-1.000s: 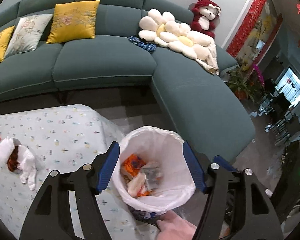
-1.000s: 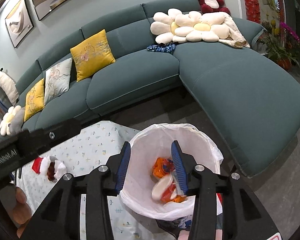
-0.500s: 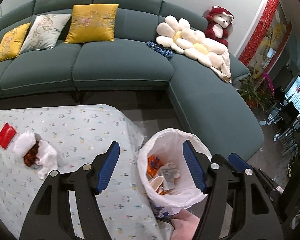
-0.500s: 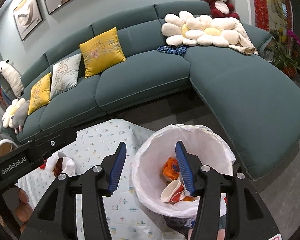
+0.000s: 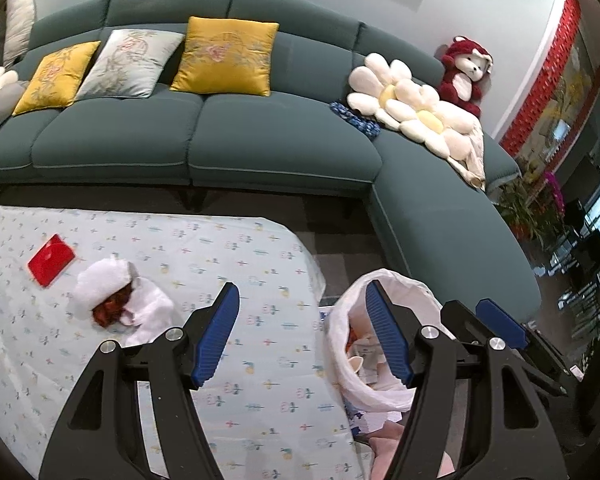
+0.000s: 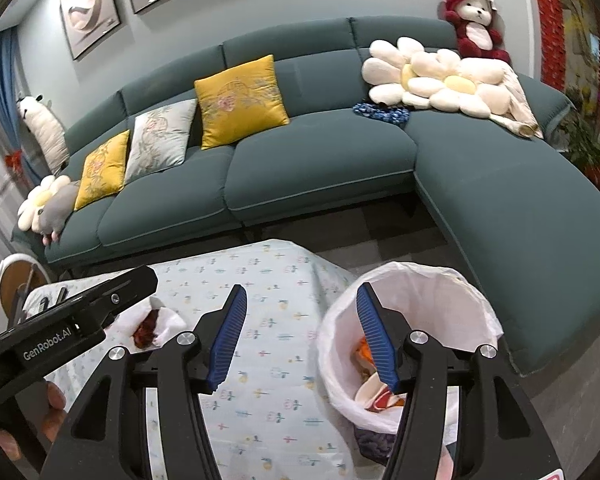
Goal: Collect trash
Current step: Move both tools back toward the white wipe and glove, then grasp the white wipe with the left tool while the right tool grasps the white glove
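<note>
A bin lined with a white bag (image 5: 384, 360) (image 6: 432, 316) stands off the table's right end, with cups and wrappers inside. On the patterned tablecloth (image 5: 240, 264) lies a crumpled white tissue wad with red-brown scraps (image 5: 116, 308) (image 6: 156, 324), and a flat red packet (image 5: 51, 260) lies further left. My left gripper (image 5: 302, 336) hangs open over the table's right edge, nothing between its blue pads. My right gripper (image 6: 300, 336) hovers above the table edge beside the bin, its jaws opening and empty. The left gripper's body (image 6: 68, 320) shows at the left of the right wrist view.
A long teal corner sofa (image 5: 260, 148) (image 6: 320, 168) wraps behind and to the right, with yellow cushions (image 5: 224, 54), flower pillows and a red plush bear (image 5: 464, 76). Dark floor runs between table and sofa. Plants (image 5: 532, 204) stand at far right.
Both grippers swung left, from directly over the bin to above the table's right edge. The tissue wad and red packet came further into view. The right jaws spread wider.
</note>
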A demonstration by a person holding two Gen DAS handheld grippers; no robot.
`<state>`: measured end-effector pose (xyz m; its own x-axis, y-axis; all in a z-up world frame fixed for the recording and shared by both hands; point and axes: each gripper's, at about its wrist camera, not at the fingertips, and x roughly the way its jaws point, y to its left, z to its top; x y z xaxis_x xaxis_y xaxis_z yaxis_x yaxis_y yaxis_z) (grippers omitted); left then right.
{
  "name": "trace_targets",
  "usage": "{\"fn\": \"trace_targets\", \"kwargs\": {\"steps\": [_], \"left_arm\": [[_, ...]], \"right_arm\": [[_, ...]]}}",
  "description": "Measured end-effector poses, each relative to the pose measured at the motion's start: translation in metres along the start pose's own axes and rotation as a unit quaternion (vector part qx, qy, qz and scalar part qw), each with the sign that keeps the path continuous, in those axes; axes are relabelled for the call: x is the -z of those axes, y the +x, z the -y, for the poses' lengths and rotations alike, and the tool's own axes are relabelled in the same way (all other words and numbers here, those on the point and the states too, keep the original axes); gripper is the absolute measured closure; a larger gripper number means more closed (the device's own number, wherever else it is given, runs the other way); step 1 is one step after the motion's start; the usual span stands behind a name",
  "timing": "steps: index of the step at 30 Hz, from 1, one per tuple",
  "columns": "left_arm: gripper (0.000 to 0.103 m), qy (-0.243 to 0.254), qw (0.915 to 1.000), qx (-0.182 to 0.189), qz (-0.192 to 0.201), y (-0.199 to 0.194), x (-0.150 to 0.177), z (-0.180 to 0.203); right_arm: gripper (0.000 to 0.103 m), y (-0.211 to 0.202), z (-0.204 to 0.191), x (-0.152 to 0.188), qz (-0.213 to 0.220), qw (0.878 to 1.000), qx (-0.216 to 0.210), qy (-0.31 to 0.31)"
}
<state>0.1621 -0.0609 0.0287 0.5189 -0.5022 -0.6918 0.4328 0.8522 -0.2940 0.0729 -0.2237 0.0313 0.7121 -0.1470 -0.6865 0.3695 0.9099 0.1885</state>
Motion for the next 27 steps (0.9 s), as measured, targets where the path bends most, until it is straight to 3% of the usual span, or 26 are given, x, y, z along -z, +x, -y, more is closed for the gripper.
{"fn": "trace_targets", "kwargs": {"steps": [18,27], "left_arm": [[0.038,-0.076,0.9954,-0.057,0.013,-0.034,0.011,-0.113],[0.029,-0.121,0.9879,-0.097,0.008,-0.040,0.026,-0.186]], "right_arm": [[0.041,0.013,-0.097,0.014,-0.021,0.997,-0.032,-0.062],[0.041,0.040,-0.144,0.031,-0.053,0.994,-0.051,-0.078]]}}
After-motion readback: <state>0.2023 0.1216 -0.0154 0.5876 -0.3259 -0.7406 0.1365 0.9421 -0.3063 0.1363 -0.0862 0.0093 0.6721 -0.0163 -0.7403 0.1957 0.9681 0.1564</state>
